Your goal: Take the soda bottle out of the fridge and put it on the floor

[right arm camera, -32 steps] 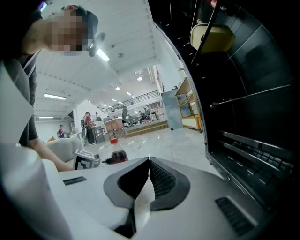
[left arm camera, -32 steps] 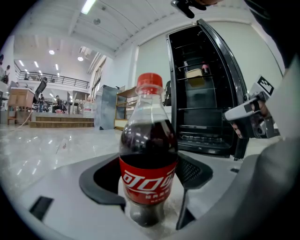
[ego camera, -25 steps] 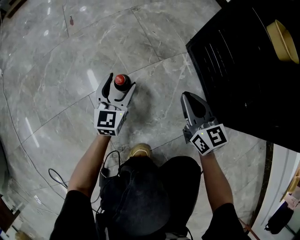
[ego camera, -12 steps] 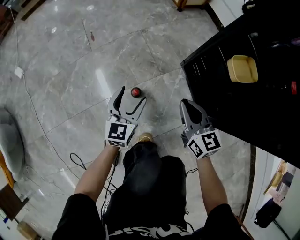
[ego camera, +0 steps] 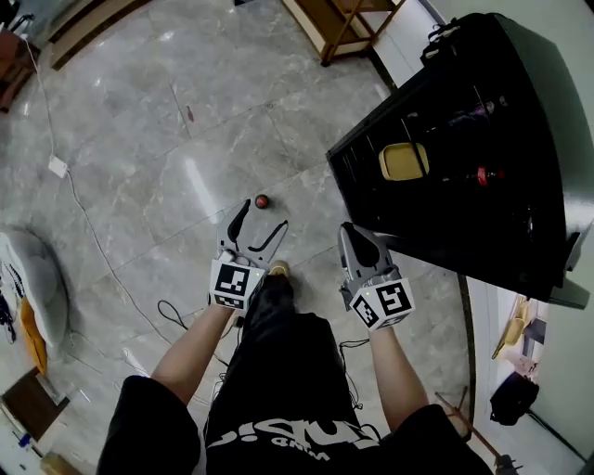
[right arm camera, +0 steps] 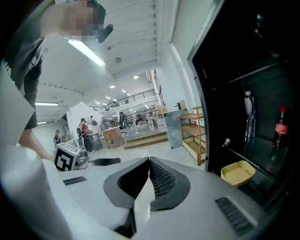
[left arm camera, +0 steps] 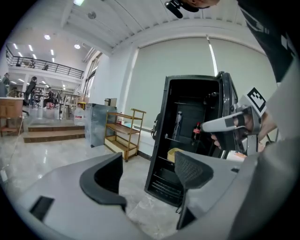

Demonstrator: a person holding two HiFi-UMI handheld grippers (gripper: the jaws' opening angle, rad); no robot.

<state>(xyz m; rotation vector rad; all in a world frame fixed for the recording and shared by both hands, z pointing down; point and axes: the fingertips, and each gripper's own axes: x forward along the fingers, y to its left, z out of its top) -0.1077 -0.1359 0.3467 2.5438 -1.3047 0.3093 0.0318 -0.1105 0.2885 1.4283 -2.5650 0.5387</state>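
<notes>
The soda bottle [ego camera: 262, 201], dark with a red cap, stands upright on the grey marble floor [ego camera: 167, 121], seen from straight above. My left gripper [ego camera: 264, 215] hangs well above it, open and empty; in the left gripper view the left gripper [left arm camera: 147, 176] has only floor and fridge between its jaws. My right gripper [ego camera: 357, 246] is shut on nothing, close to the open black fridge [ego camera: 520, 111]. In the right gripper view the right gripper [right arm camera: 149, 174] shows its pads pressed together. A second red-capped bottle [right arm camera: 280, 126] stands inside the fridge.
A yellow tray [ego camera: 402, 160] lies on a fridge shelf, with a clear bottle [right arm camera: 248, 117] above it. A wooden rack [ego camera: 339, 23] stands at the back. A white cable and plug [ego camera: 58, 166] run across the floor at left. The person's shoe [ego camera: 277, 269] is near the bottle.
The bottle was between the left jaws a second ago; both grippers and the view have risen, and the bottle stays behind on the floor. The right gripper stays shut.
</notes>
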